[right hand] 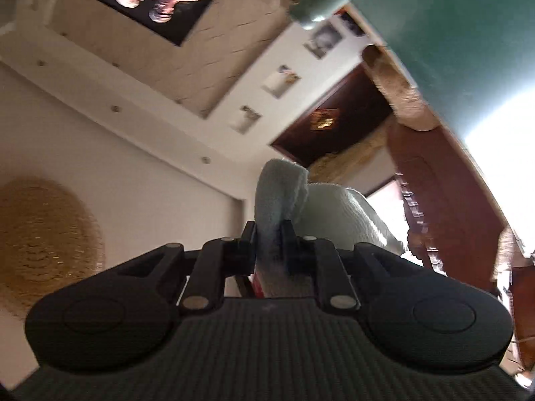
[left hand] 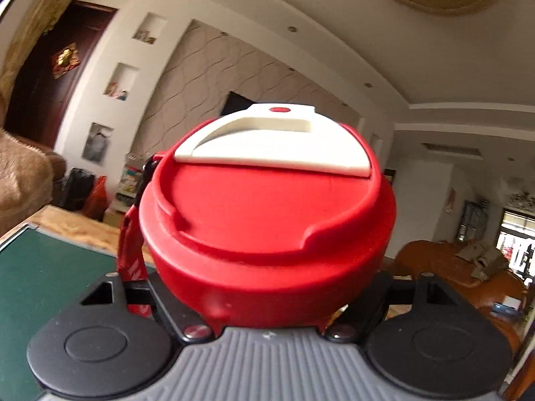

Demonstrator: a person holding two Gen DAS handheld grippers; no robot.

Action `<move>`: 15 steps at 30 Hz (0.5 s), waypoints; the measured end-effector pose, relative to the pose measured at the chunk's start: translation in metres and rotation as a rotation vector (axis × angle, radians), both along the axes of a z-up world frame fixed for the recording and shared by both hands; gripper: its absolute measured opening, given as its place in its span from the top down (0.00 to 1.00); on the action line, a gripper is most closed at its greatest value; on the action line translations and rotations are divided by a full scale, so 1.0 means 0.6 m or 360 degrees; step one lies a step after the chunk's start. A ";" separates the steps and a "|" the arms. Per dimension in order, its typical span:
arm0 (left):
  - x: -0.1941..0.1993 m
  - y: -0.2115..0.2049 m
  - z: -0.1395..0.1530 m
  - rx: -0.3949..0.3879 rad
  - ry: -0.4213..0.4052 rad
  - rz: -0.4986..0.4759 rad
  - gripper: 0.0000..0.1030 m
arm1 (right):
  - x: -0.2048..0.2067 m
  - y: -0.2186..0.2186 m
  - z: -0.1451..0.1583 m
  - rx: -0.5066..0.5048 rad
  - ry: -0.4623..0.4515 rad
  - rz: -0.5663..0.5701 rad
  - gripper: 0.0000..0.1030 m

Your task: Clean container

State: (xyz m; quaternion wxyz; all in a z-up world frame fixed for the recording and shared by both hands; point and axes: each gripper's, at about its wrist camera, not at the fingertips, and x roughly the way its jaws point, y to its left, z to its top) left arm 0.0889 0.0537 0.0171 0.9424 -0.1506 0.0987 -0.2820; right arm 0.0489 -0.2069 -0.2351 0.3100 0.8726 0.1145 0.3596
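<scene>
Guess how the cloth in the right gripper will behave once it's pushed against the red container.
The cloth looks like terry towel, folded over and drooping beyond the right gripper, so it is probably floppy and will buckle under a push. Its nap likely drags on the container rather than sliding.

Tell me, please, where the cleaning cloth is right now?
The pale cloth is in the right wrist view, pinched at centre between the right tongs, raised in the air with the dark wooden door behind it.
</scene>
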 end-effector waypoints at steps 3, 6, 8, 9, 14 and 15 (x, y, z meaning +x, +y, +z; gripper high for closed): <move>-0.017 -0.021 0.000 0.0013 -0.0008 -0.0077 0.22 | 0.027 0.004 0.000 -0.0005 -0.0020 -0.0007 0.83; -0.027 -0.038 0.005 0.0037 -0.0046 -0.0088 0.22 | 0.045 0.011 0.004 -0.0027 -0.0020 0.0016 0.83; -0.026 -0.043 0.006 0.0058 -0.0091 -0.0058 0.22 | 0.044 0.013 0.014 -0.0035 -0.0012 0.0046 0.83; -0.022 -0.042 0.006 0.0055 -0.0107 -0.0040 0.22 | 0.037 0.012 0.020 -0.0045 -0.0008 0.0067 0.83; -0.029 -0.047 0.006 0.0050 -0.0167 0.0024 0.22 | -0.020 0.002 0.050 -0.0044 -0.0018 0.0146 0.83; -0.026 -0.049 0.009 0.0055 -0.0170 0.0024 0.22 | -0.026 0.001 0.050 -0.0032 -0.0015 0.0144 0.82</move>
